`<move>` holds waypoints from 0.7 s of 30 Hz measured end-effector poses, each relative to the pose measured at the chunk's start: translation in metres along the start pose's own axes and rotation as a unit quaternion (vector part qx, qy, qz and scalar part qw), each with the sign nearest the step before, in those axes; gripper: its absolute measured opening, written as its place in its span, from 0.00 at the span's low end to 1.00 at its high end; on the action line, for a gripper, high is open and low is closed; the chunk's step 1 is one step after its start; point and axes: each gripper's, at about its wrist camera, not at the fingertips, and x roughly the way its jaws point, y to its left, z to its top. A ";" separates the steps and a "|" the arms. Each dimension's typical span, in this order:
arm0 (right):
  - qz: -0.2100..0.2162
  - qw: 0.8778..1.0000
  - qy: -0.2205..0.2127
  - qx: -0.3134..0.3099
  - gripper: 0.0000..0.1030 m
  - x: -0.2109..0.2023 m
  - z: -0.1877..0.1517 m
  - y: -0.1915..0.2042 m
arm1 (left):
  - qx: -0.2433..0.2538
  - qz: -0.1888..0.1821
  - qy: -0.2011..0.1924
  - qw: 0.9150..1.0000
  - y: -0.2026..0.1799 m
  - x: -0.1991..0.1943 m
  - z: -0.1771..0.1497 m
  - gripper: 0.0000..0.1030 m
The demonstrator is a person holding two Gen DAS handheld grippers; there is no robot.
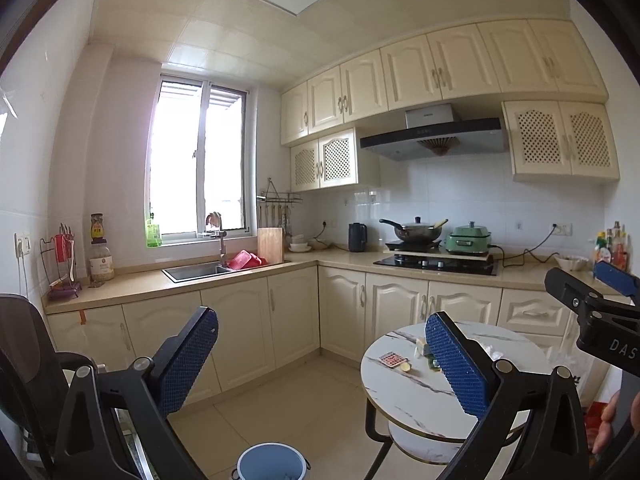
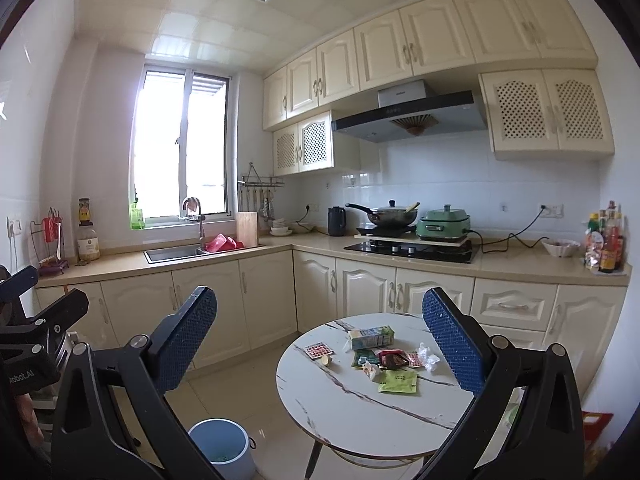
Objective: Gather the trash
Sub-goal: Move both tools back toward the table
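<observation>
Both our claws are released and empty: left gripper (image 1: 320, 360) and right gripper (image 2: 320, 340) each show blue dimpled pads spread wide, held well above the floor and short of the table.

Trash sits in a loose cluster on the round table (image 2: 340, 412), toward its far side. The bin (image 2: 222, 446) stands on the tile floor just beside the table, on its left, open-topped, pale blue plastic, nearly empty by the look of it.

Items noted:
- Carton (image 2: 371, 337), lying on its side. Boxy card, probably light and crushable; we judge a grip across the short faces is best.
- Green sachet (image 2: 398, 382), flat and glossy. Thin film, likely slippery; it lies flush, so we would pinch at a lifted edge or corner.
- Dark wrapper (image 2: 394, 359), crumpled foil-like film, some height to catch.
- Tissue (image 2: 428, 356), white, wadded, soft; easy pinch anywhere, near weightless.
- Blister sheet (image 2: 315, 350), red dots, stiff and flat, apart from the cluster to the left. Hardest pick, we judge; slide to an edge perhaps.
- Small yellowish scrap (image 2: 326, 360) just beside it; material unclear.

Tabletop is marble-patterned, smooth, so flat pieces may skate under the pads.
</observation>
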 end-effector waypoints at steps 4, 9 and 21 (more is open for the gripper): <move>-0.002 1.000 0.003 0.000 1.00 0.000 -0.001 0.000 | 0.001 -0.003 0.001 1.000 -0.001 0.004 0.005 0.99; -0.003 1.000 0.004 0.001 1.00 0.001 0.000 -0.001 | 0.000 -0.005 0.002 1.000 0.001 0.009 0.009 0.99; -0.004 1.000 0.004 0.001 1.00 0.002 -0.001 -0.003 | 0.001 -0.009 0.001 1.000 0.008 0.015 0.018 0.99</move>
